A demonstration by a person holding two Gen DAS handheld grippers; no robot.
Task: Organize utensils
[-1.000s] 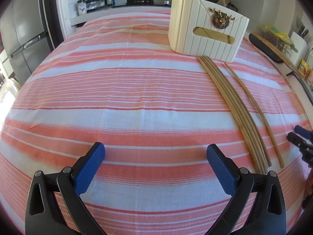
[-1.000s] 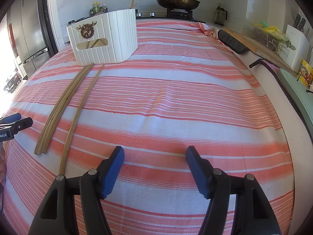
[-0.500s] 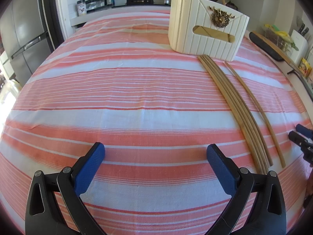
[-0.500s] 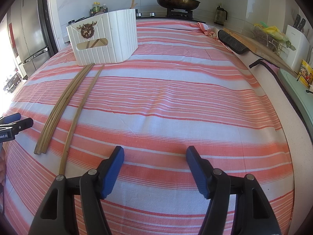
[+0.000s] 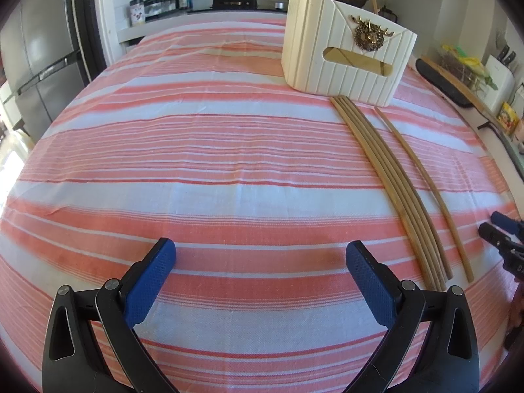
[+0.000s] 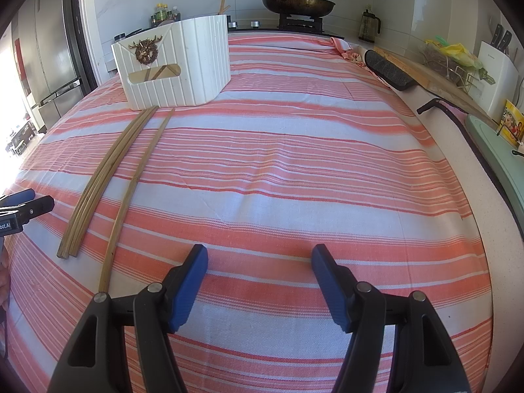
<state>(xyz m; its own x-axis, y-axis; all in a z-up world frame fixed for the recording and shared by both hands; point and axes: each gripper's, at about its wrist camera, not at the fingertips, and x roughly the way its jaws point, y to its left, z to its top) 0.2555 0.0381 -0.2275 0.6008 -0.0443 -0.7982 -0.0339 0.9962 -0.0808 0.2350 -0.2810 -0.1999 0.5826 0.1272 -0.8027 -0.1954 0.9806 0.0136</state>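
- Nothing has shifted since the earlier frames: both grippers sit where they were, and the chopsticks and holder lie unchanged.
- The left gripper [image 5: 260, 262] hovers over the striped tablecloth [image 5: 196, 150], its blue-padded jaws spread wide with only bare cloth between them; it holds nothing.
- The right gripper [image 6: 258, 268] is likewise parted, somewhat less widely, and empty, with striped cloth showing between its pads.
- A bundle of bamboo chopsticks [image 5: 389, 190] lies flat on the cloth, packed side by side, its far ends just in front of the white utensil holder [image 5: 347, 55].
- A single chopstick [image 5: 425, 190] lies just beside the bundle, slightly apart, running roughly parallel.
- In the right wrist view the bundle [image 6: 104, 180] and the single chopstick [image 6: 134, 193] lie left of the right gripper; the single stick's near end comes close to that gripper's left finger.
- The holder [image 6: 177, 65] stands upright, a gold deer emblem [image 6: 145, 50] on its front; chopsticks are visible through its handle slot.
- A frying pan [image 6: 296, 1] sits on the stove behind.
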